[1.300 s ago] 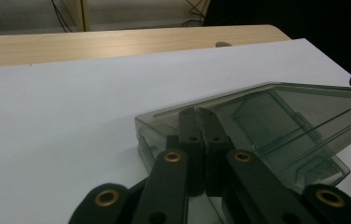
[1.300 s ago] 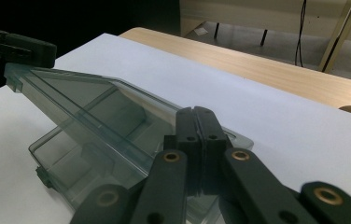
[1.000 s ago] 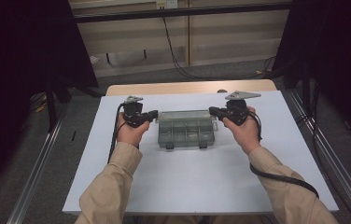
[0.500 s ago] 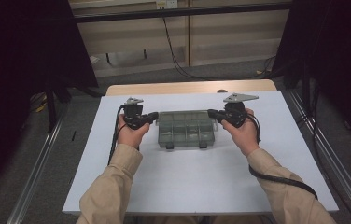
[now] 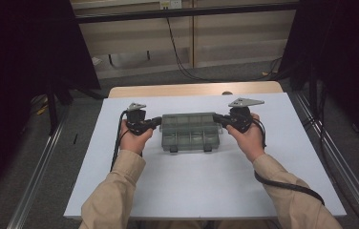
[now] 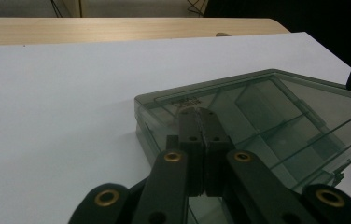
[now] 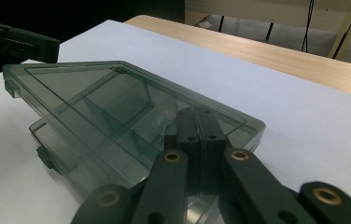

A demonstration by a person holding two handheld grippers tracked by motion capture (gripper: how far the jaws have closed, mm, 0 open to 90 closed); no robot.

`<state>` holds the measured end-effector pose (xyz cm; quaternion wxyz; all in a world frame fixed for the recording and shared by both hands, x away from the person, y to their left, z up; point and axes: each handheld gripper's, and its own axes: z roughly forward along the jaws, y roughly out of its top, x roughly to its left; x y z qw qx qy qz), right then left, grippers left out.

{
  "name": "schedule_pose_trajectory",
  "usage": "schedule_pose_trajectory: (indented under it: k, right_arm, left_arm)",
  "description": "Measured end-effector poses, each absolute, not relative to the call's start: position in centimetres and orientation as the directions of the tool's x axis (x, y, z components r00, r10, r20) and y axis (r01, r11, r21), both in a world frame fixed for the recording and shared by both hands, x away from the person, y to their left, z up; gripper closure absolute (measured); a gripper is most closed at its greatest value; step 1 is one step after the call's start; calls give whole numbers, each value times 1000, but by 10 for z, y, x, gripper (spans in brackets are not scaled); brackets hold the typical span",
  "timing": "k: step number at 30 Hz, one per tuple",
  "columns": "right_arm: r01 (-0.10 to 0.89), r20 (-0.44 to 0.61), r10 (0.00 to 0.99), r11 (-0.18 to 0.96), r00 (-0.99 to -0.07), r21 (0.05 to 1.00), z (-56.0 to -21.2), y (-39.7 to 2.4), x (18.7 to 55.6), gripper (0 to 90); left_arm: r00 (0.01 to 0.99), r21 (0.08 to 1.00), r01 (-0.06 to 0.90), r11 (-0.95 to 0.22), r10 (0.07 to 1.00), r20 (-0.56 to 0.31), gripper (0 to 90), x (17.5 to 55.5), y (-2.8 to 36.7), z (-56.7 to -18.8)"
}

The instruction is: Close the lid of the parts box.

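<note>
So far my left tool [image 5: 157, 121] and right tool [image 5: 217, 119], both closed empty, merely flank the still-latched organizer box [image 5: 190, 131].

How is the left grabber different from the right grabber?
The left gripper rests at the clear box's left end, the right gripper at its right end. The left gripper's grey plate looks smaller than the right gripper's. Both have shut black jaws, closed on nothing, with tips over the box's lid.

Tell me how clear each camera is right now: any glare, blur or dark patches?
High view: dim, sides nearly black, white table cover evenly lit. Left gripper view: clear box sharp, faint sheen on lid, near linkage soft. Right gripper view: box sharp, background dark and soft.
</note>
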<state>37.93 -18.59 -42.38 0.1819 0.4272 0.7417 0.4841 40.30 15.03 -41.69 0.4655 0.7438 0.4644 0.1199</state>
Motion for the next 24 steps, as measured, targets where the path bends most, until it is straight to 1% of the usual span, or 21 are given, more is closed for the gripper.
schedule_pose_trajectory:
  k: [12, 24]
  right_arm:
    - [462, 144, 807, 173, -573, 870, -431, -184, 378, 900]
    - [465, 150, 807, 168, -572, 869, -435, -184, 377, 900]
  left_arm:
    - [546, 806, 574, -146, 802, -243, 895, 399, 150, -421]
    - [545, 809, 572, -134, 800, -253, 895, 397, 150, -426]
